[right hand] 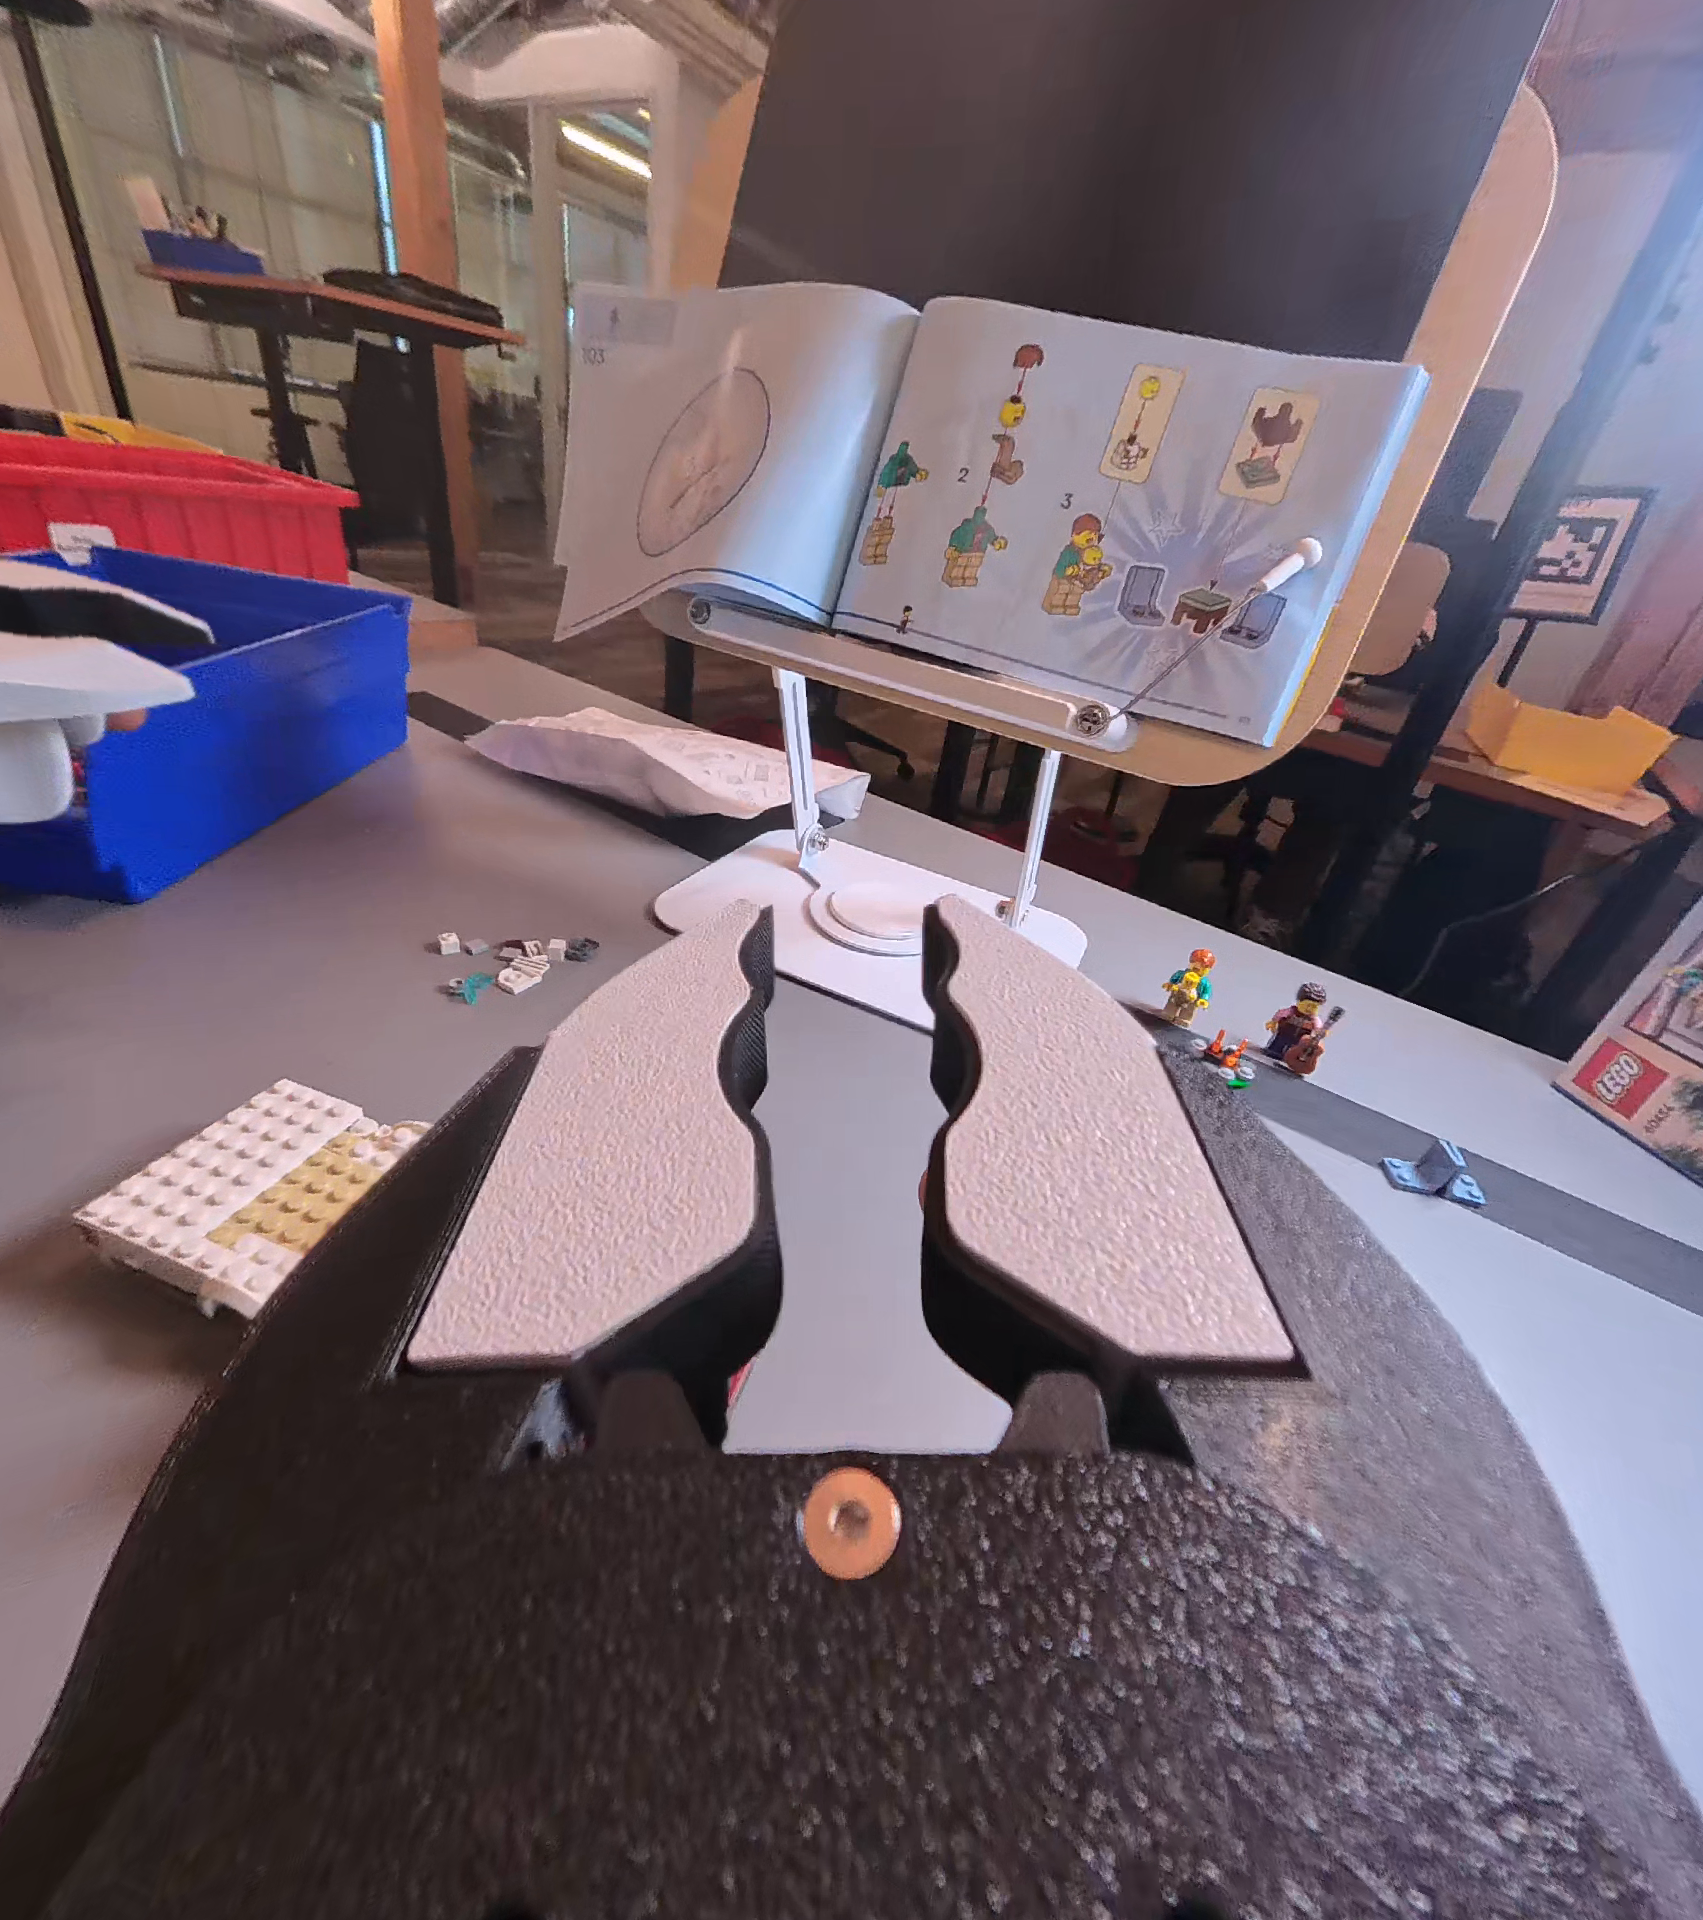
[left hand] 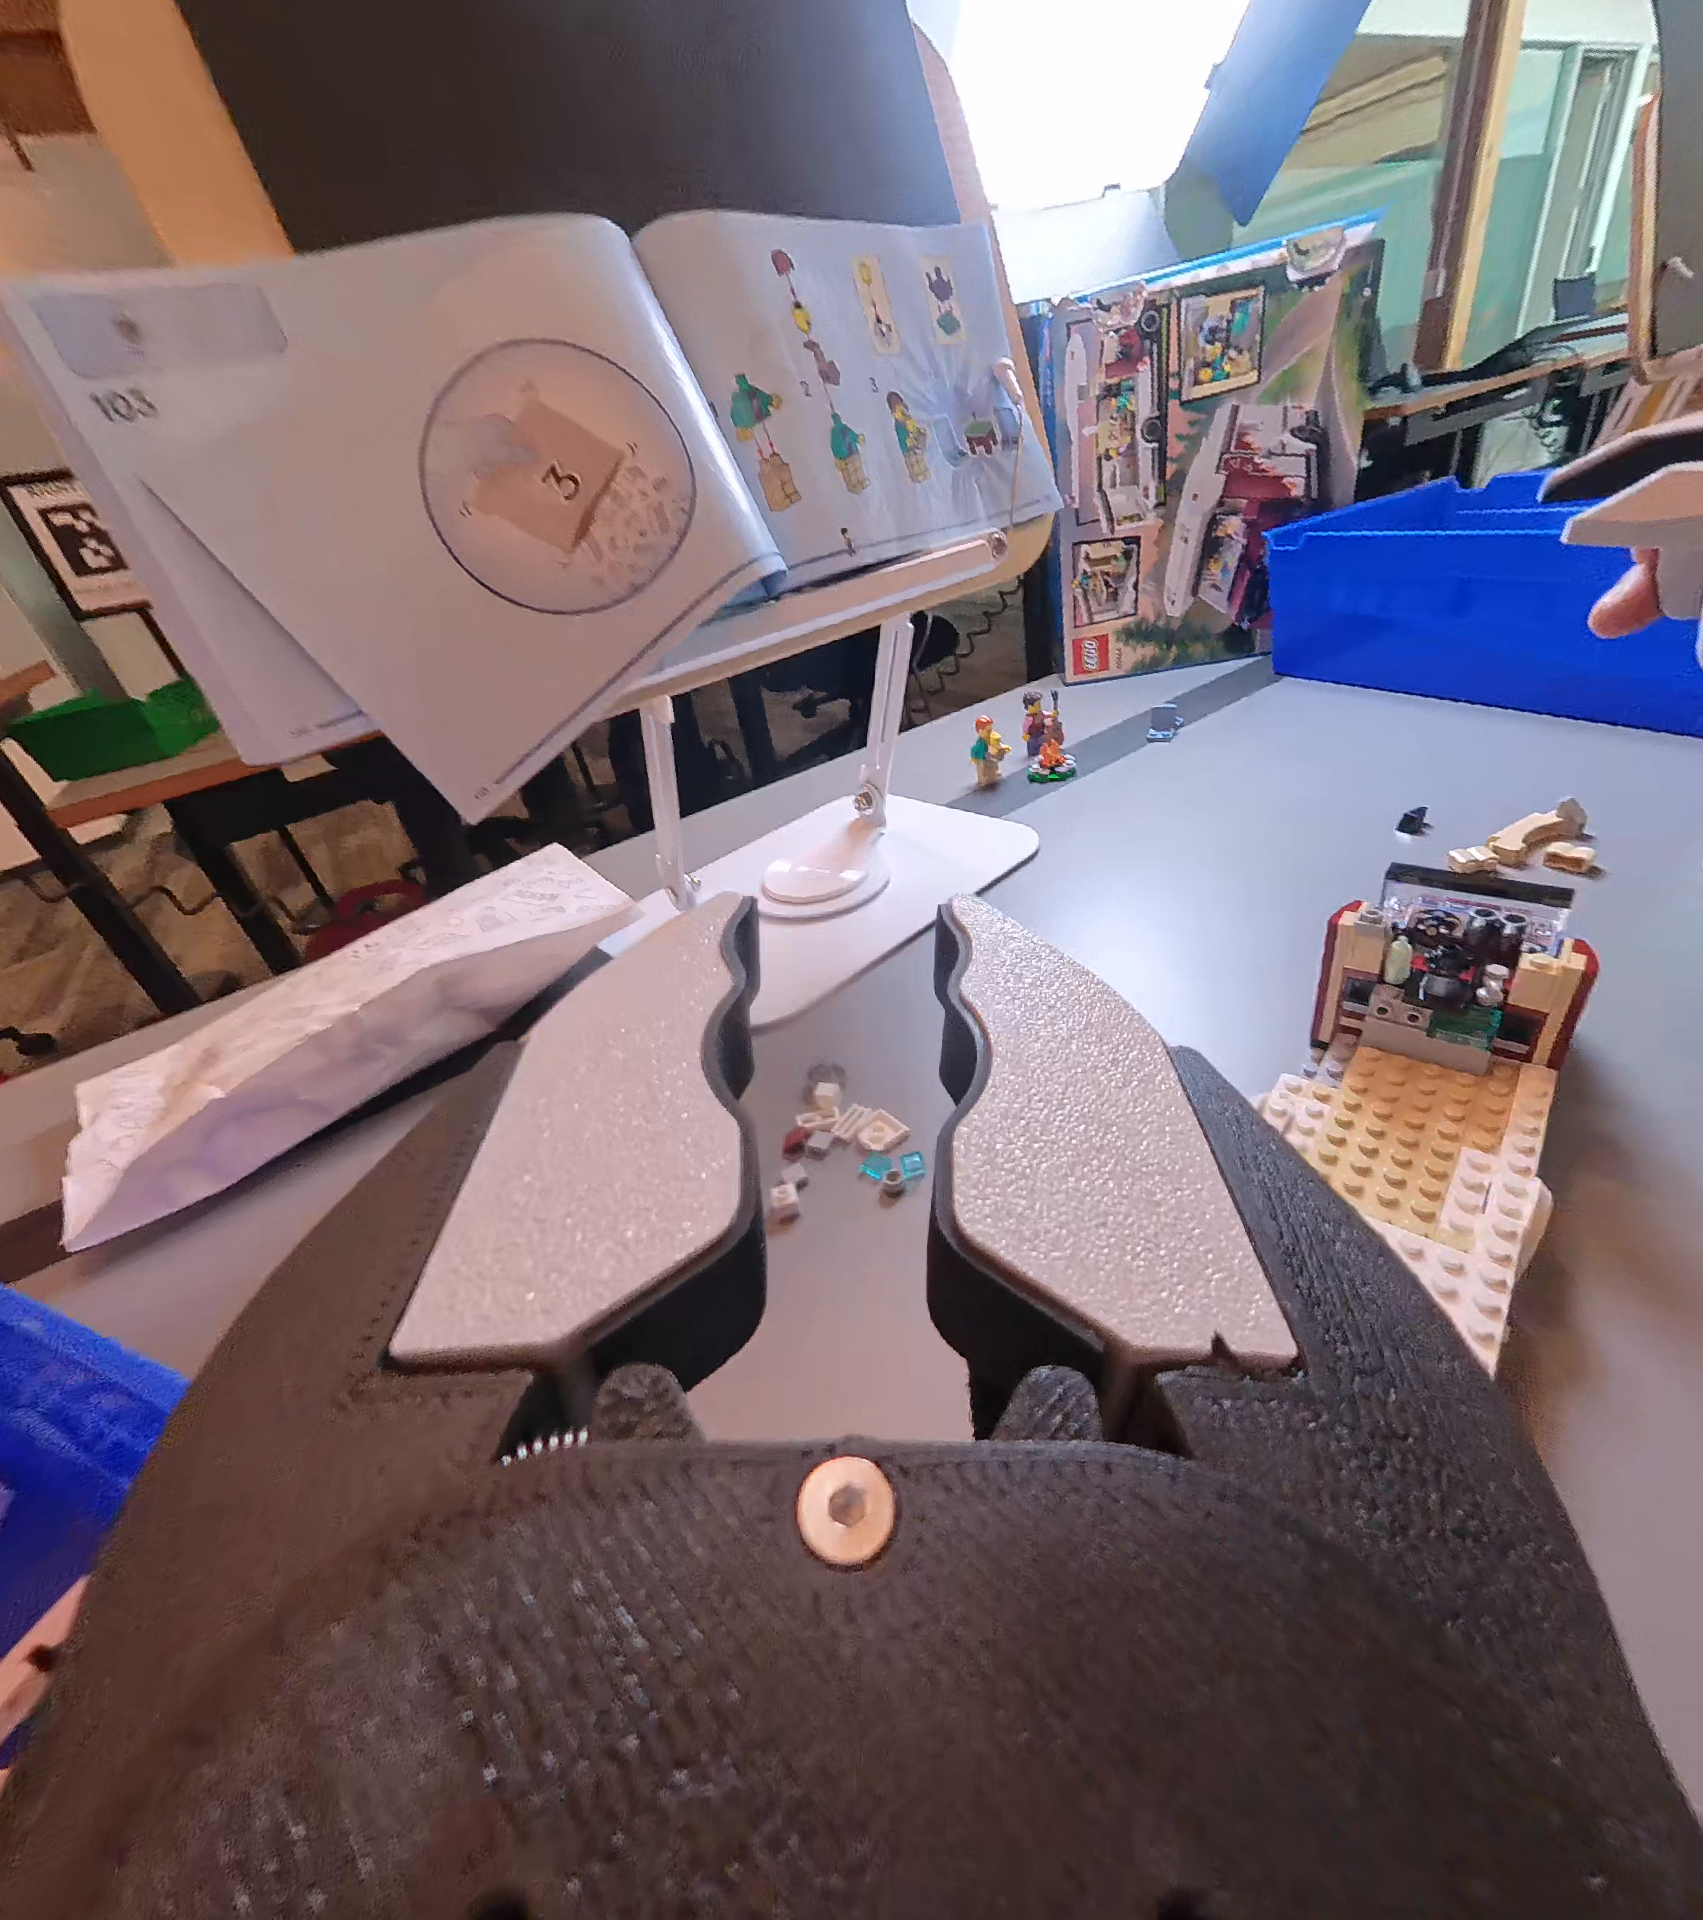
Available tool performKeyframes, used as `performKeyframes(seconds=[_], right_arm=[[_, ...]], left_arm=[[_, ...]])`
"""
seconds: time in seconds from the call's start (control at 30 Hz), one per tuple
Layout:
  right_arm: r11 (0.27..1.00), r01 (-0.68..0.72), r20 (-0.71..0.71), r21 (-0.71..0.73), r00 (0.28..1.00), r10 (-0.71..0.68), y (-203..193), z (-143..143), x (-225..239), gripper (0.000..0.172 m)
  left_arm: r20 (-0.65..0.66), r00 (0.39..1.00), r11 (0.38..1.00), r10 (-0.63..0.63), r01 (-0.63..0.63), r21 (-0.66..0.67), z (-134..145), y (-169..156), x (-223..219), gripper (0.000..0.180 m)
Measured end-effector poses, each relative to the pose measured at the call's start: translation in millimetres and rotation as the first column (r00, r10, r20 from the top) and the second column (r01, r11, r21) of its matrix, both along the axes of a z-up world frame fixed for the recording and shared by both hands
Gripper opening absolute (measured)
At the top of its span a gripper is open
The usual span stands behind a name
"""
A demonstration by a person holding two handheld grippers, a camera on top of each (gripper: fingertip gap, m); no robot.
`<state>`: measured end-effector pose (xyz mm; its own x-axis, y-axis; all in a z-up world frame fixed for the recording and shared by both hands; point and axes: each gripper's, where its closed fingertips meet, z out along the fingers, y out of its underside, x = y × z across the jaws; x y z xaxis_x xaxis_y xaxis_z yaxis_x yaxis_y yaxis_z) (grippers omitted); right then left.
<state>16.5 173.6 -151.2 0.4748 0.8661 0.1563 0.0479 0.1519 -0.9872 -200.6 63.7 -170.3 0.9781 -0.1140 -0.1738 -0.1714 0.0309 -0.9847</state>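
Loose small bricks (left hand: 847, 1138) scattered on grey table (left hand: 1242, 935), directly below and between fingers of left gripper (left hand: 845, 935); jaws apart, nothing held. Right gripper (right hand: 849, 935) farther off, likewise parted and empty, facing book stand (right hand: 878, 914).

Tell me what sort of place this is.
Probably a workshop or office space set up for toy-brick building: a booklet open on a stand, blue parts bin, and loose bricks on a grey table.
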Motion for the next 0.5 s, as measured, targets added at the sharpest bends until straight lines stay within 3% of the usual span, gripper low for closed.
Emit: performKeyframes(seconds=[0.13,0.3,0.4,0.5], right_arm=[[1.000,-0.012,0.018,-0.015,1.000,0.012,-1,-9,2,0.028],[0.998,-0.033,0.021,-0.048,0.999,0.034,-3,-14,-1,0.027],[0.996,-0.044,0.031,-0.083,0.998,0.047,-2,-21,-5,0.027],[0.992,-0.053,0.037,-0.115,0.998,0.058,-3,-26,-7,0.026]], left_arm=[[-0.040,0.995,0.992,0.090,-0.086,0.090,31,-15,-25,0.033],[-0.067,0.922,0.904,0.382,-0.358,0.234,106,-77,-113,0.027],[-0.056,0.888,0.887,0.456,-0.449,0.108,120,-106,-169,0.019],[-0.133,0.921,0.893,0.365,-0.387,-0.231,83,-98,-205,0.018]])
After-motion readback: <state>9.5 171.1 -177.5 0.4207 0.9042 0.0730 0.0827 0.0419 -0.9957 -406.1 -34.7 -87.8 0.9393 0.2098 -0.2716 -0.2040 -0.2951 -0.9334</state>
